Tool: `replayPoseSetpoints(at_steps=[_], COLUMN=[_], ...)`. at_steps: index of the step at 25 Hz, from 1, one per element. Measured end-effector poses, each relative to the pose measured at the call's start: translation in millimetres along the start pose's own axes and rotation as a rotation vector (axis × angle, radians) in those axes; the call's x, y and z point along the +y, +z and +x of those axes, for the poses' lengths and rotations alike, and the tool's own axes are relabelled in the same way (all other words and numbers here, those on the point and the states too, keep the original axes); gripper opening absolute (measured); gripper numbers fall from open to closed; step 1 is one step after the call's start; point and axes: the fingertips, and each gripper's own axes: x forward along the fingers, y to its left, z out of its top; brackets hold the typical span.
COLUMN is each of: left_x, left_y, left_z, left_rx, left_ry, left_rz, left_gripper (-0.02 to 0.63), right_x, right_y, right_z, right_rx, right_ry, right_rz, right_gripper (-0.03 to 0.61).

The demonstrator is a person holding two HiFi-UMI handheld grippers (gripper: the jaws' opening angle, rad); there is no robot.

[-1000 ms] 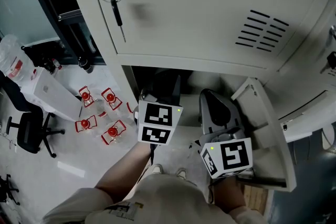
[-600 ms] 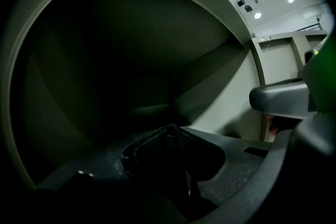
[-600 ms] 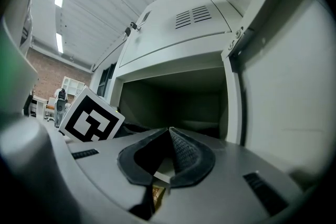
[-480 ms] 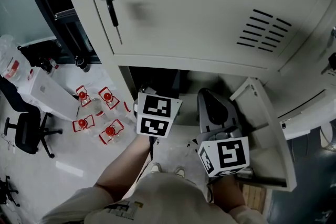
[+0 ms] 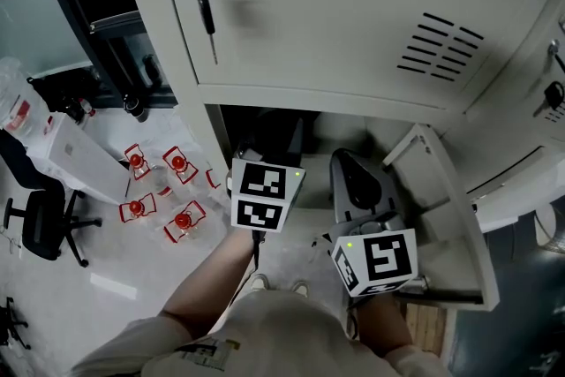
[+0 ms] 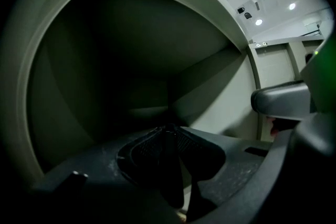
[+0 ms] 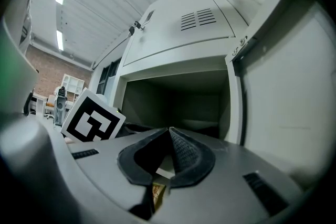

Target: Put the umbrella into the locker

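**Insertion step: left tool in the locker mouth, release still to come**

Found the left tool [image 6: 168,129] pushed into the open lower compartment of the pale grey metal locker [image 5: 216,132], facing its dark back wall. Read its jaws as closed on a dark narrow strip, with a pad pressed to either side. Judged that strip to be part of the black folded umbrella [image 6: 169,165]. Could not make out the rest of it in any view, so placed the umbrella at the left tool, at or just inside the compartment, and not set down as far as could be told. Found the right tool [image 7: 169,131] outside, just before the opening and beside the swung-out grey locker door [image 5: 441,216], jaws closed tip to tip on nothing.

Judged the step in hand to be the placing itself. Expected the next move to call for:
- carrying the left tool deeper and lower, to rest the umbrella on the compartment floor;
- parting the jaws and drawing straight back, clear of the frame;
- leaving the right tool free for the door.

Compared with the head view of a second earlier:
- Noted the left tool's black-and-white marker cube [image 5: 265,194] a little higher in the picture, nearer the locker mouth.
- Noted the right tool's cube in almost the same place.
- Saw the dark key on its ring [image 5: 206,13] shifted too, so put part of the difference down to head motion.
- Saw no change in the door.
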Motion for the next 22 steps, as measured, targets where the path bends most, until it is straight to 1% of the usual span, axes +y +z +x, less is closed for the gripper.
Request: replayPoseSetpoints(at_steps=[7,11,16,22], left_x=[0,1,-5,-7], left_y=[16,31,45,65], left_z=[-25,-45,-68,-96], left_rx=[-0.035,-0.074,-0.098,-0.145], left_ry=[0.006,0.015,-0.024,-0.035], left_rz=[0.023,0.04,0.059,0.079], left_gripper=[0.066,0.066,0.064,0.061], right_x=[3,3,4,7], right_y=[12,24,40,58], right_z=[-5,-8,-15,-20], right_rx=[-0.031,-0.059,-0.098,-0.144], right_ry=[-0.006,-0.011,-0.016,-0.014], right_rz=[-0.005,-0.009,-0.015,-0.023], right_gripper=[0.008,0.008,0.008,0.008])
